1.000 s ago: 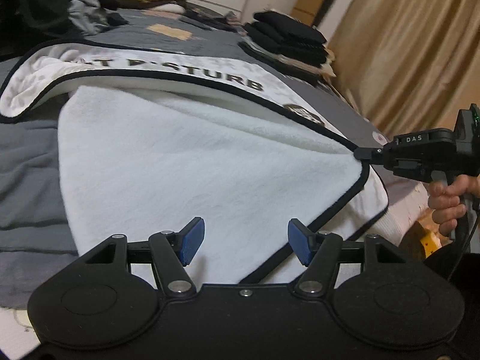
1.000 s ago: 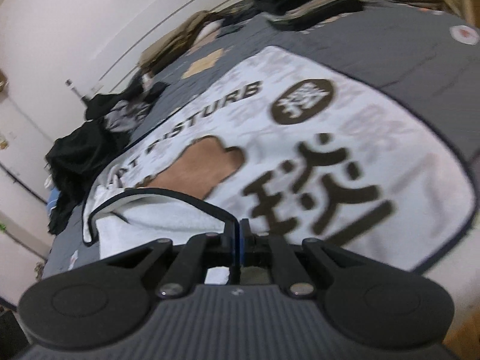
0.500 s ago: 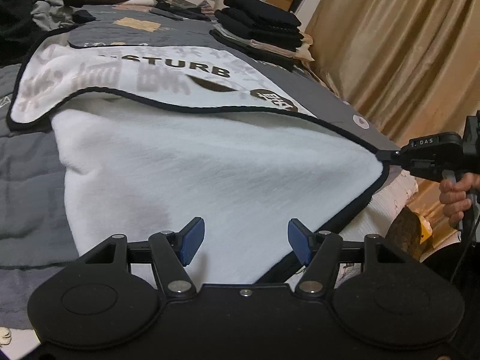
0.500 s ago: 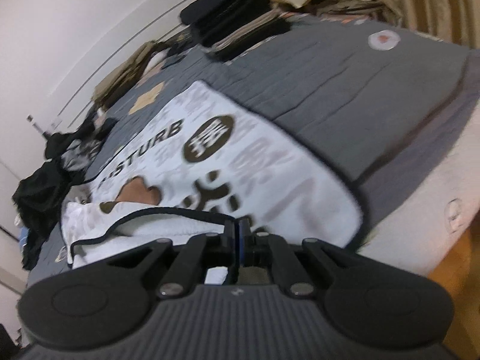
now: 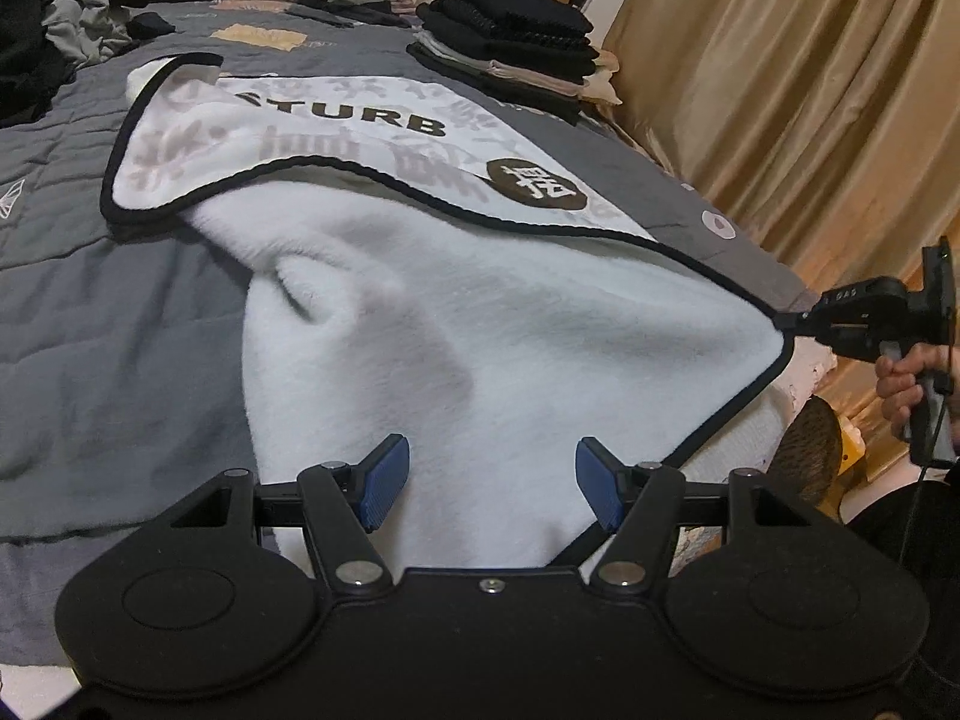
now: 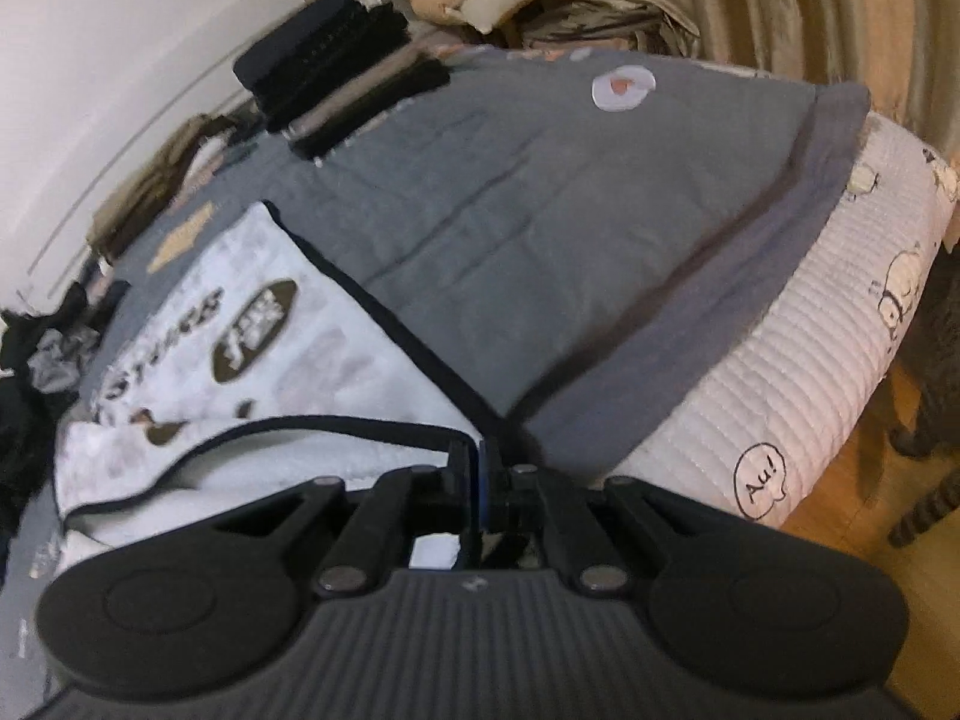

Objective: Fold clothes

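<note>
One bed (image 5: 90,276) fills both views, under a grey quilt (image 6: 540,228); its white quilted mattress side (image 6: 810,390) shows at 3 o'clock in the right wrist view. Tan curtains (image 5: 780,90) hang from 12 to 3 o'clock in the left wrist view.

On the quilt lies the blanket (image 5: 480,348), white and fleecy with black piping. Its printed face, with the letters "STURB", lies flat toward 12 o'clock, and the plain fleece side is folded over it and pulled toward 3 o'clock, where one corner is drawn to a point. A stack of folded dark clothes (image 5: 510,42) sits on the quilt at 1 o'clock, beyond the blanket. A heap of unfolded dark clothes (image 5: 36,48) lies at 10 o'clock.

Right gripper (image 5: 792,319), at 3 o'clock in the left wrist view, has its jaws closed tight on that blanket corner, held by a hand (image 5: 906,378) on its grip. In its own view the piped edge runs into the closed fingers (image 6: 459,468) at centre, with the blanket spreading away toward 9 o'clock.

Left gripper (image 5: 492,480) stands with jaws partly apart and nothing pinched; its blue pads (image 5: 384,477) hover over the fleece at 6 o'clock, the blanket's near edge passing beneath and between them.
</note>
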